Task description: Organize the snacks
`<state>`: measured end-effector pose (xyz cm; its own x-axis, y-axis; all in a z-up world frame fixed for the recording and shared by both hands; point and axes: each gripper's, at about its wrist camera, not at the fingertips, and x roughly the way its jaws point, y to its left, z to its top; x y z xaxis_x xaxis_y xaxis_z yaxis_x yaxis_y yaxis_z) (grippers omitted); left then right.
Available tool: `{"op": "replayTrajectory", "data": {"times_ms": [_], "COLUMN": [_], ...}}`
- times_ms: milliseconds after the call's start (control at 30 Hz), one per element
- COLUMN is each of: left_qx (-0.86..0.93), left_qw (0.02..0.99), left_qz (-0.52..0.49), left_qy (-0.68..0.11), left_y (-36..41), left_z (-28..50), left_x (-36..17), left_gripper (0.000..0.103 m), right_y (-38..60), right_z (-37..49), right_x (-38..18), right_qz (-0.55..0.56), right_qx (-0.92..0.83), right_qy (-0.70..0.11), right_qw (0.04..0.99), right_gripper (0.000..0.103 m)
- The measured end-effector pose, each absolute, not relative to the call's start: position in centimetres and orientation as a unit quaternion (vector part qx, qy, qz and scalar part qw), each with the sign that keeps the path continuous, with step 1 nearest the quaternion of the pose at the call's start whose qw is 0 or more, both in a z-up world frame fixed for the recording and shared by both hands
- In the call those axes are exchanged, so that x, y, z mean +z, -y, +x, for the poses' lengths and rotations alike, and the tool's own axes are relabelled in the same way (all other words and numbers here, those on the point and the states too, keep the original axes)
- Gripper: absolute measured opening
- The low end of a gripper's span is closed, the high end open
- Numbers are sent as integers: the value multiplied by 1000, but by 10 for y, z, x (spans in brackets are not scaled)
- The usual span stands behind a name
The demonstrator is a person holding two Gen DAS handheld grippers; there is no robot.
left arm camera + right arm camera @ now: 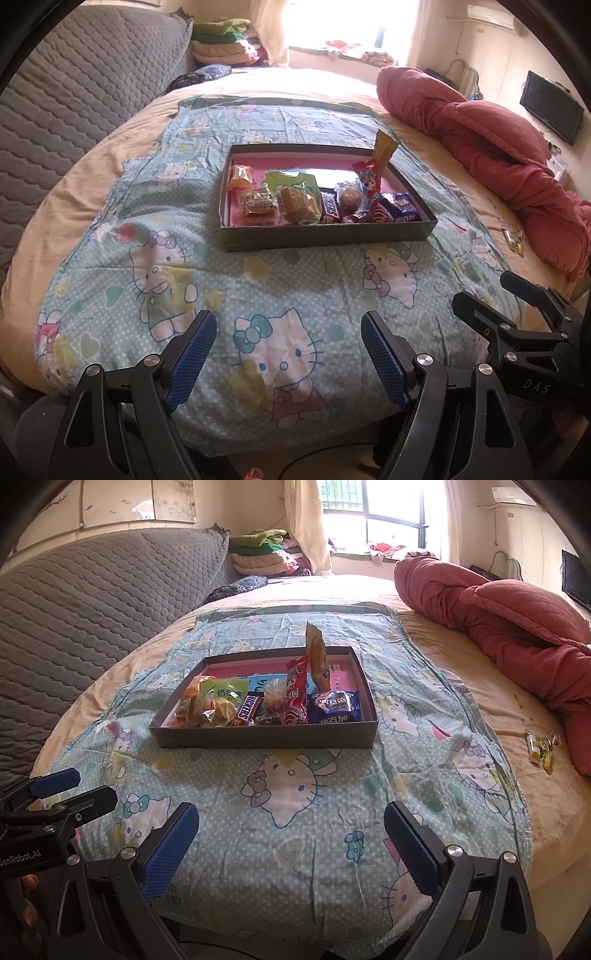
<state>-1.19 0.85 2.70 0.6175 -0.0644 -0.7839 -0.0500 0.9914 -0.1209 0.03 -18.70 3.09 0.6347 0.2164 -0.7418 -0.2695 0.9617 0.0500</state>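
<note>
Still, with both the left tongs (288, 354) and right tongs (291, 845) agape and empty, the upright yellow packet (317, 657) in the box (258, 736) on the bed (480, 716) could topple if nudged.

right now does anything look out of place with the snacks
Yes. A small yellow-green packet lies loose on the beige bedsheet near the red quilt, well outside the box. Inside, a tall yellow bag stands upright above the rest, while the other snacks lie flat.
</note>
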Motion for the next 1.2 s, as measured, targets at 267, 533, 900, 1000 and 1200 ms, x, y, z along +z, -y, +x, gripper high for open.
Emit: {"op": "replayTrajectory", "data": {"times_ms": [267,533,900,1000,1200], "left_qx": [-2,-1,0,1,3], "left_qw": [896,893,893,893,892], "left_qz": [-63,-65,-65,-65,-63], "left_qy": [-439,-444,-445,-446,-447], "left_y": [-7,-9,-9,-9,-10], "left_z": [-12,-11,-10,-10,-10], "left_x": [27,23,21,21,20], "left_gripper": [82,82,82,82,82], "right_y": [189,188,189,188,189], "right_z": [-1,0,0,0,0], "right_x": [33,32,32,32,32], "right_qz": [-32,-30,-31,-30,-31], "right_qx": [133,135,134,135,135], "right_qy": [-403,-405,-405,-405,-405], "right_qw": [905,904,904,904,904], "right_gripper": [101,101,101,101,101]}}
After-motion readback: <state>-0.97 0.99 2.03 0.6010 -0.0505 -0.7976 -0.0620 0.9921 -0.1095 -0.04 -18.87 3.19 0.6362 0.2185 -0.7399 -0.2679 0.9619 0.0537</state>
